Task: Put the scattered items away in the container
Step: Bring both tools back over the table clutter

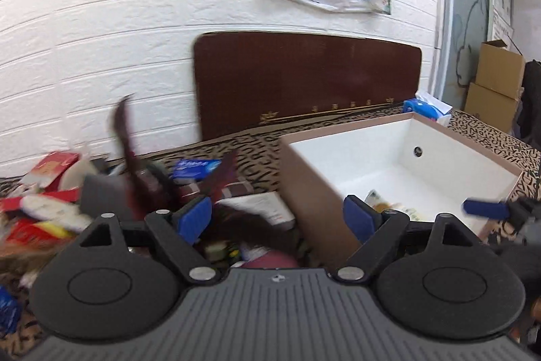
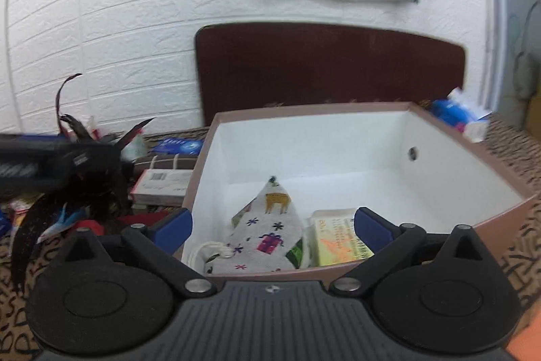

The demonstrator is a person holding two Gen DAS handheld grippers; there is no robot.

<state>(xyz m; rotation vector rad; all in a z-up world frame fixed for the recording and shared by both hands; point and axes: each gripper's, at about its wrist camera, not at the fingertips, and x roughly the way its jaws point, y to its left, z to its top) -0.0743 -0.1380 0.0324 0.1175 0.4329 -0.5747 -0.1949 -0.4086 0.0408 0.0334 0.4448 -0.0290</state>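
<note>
a white brick wall [image 2: 118, 22] rises behind a patterned surface [image 1: 263, 151] carrying a brown box [image 2: 500, 192] with white inside. in the box lie a printed cloth pouch [image 2: 267, 232] and a yellow packet [image 2: 338, 239]. left of the box sit dark feathers [image 1: 135, 164], a blue packet [image 1: 196, 168] and red packages [image 1: 50, 168]. the left gripper [image 1: 277, 219] fingers are spread apart over the clutter; the right gripper [image 2: 272, 225] fingers gape over the box, holding nothing.

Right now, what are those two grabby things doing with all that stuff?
A person is tidying a messy table into a brown cardboard box with a white inside. A patterned cloth pouch and a yellow-green packet already lie in it. The right tool hangs open over them. The left tool is open above the pile, near some dark feathers.
</note>
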